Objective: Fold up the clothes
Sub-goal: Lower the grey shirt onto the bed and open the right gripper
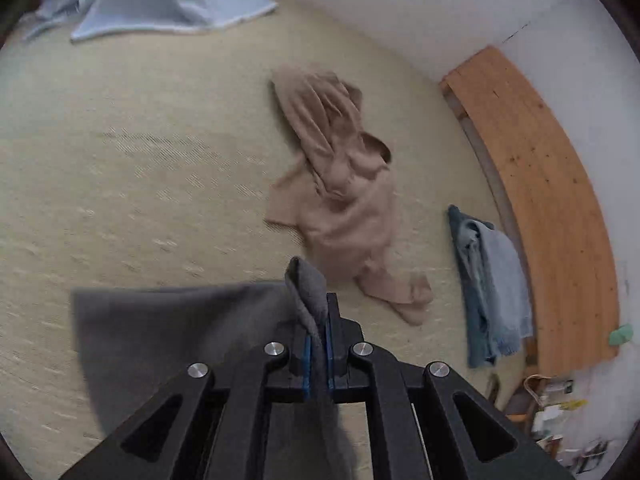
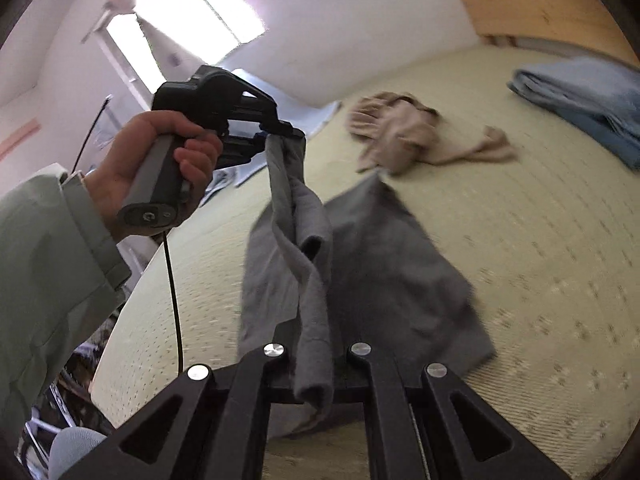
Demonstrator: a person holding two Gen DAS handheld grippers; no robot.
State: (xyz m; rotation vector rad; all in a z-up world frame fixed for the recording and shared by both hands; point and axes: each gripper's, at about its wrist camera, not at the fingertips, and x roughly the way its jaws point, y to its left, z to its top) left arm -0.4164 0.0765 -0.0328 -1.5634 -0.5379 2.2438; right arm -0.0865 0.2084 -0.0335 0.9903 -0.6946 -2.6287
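Note:
A grey garment (image 1: 160,340) is held up over a pale woven mat (image 1: 120,180), stretched between both grippers. My left gripper (image 1: 318,320) is shut on one edge of it, and a grey fold sticks up between the blue pads. In the right wrist view, a hand in a pale green sleeve holds the left gripper (image 2: 280,131), with the grey garment (image 2: 380,272) hanging from it in a twisted strip. My right gripper (image 2: 316,348) is shut on another edge; the cloth hides its fingertips. The garment's lower part trails onto the mat.
A crumpled tan garment (image 1: 340,200) lies on the mat beyond the grey one. Folded blue clothes (image 1: 492,292) sit near a wooden headboard (image 1: 540,200). A light blue sheet (image 1: 160,0) lies at the far left. Clutter (image 1: 560,408) shows beside the bed.

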